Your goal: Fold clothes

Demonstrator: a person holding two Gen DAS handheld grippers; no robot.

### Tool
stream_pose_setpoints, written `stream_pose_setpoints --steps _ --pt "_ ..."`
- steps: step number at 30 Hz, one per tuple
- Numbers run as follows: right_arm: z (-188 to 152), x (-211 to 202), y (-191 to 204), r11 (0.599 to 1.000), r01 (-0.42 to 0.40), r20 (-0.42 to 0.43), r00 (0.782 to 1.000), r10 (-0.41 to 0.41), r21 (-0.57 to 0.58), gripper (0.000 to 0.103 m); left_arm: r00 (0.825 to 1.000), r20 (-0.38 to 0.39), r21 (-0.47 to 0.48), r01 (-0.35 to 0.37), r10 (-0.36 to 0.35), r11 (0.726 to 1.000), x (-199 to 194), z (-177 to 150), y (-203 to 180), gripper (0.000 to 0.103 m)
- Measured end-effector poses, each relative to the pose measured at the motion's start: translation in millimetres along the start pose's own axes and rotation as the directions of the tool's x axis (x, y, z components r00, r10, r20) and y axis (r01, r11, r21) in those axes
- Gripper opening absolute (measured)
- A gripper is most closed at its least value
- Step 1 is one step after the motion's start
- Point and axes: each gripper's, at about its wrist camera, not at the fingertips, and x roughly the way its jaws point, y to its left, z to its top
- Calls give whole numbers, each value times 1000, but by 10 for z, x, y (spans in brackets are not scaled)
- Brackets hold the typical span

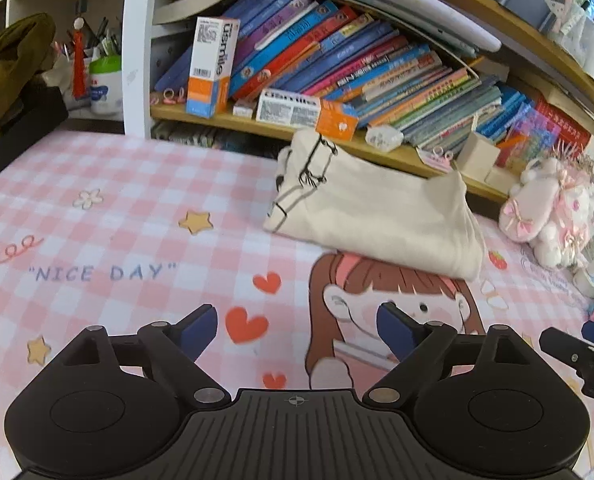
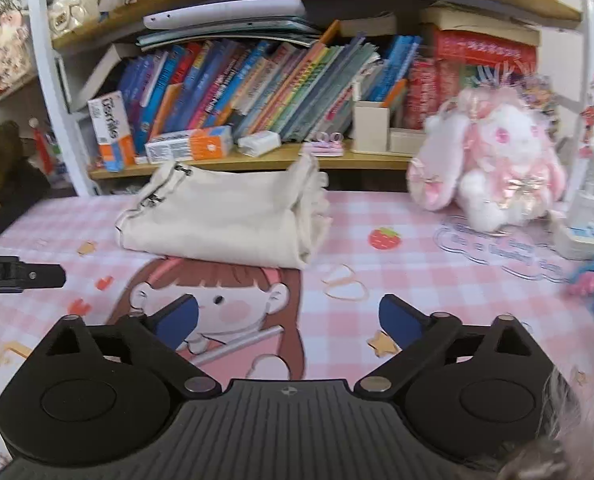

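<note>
A cream garment (image 1: 373, 216) with black line print lies folded into a thick rectangle on the pink checked table mat (image 1: 117, 216), close to the bookshelf. In the right wrist view the same folded garment (image 2: 225, 216) lies ahead and a little left. My left gripper (image 1: 297, 330) hovers over the mat in front of the garment, open, with nothing between its blue pads. My right gripper (image 2: 289, 318) is also open and empty, short of the garment. The tip of the right gripper (image 1: 577, 354) shows at the right edge of the left wrist view, and the left gripper's tip (image 2: 21, 274) at the left edge of the right wrist view.
A low wooden shelf (image 1: 257, 126) packed with books and small boxes runs behind the garment. A pink and white plush rabbit (image 2: 493, 160) sits at the right of the mat. A dark olive cloth (image 1: 13, 64) lies far left. Small items crowd the right edge (image 2: 589, 236).
</note>
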Motion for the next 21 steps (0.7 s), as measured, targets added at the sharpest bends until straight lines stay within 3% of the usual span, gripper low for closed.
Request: stream_pose_setpoints --steps 13,21 --pt "-188 -224 36 994 38 -15 999 -37 106 100 999 -2 119 -34 35 992 -156 -255 -280 94" --pt "-238 -272 201 998 16 -18 1000 -15 65 100 1000 0 151 -31 32 988 -210 -290 -356 100"
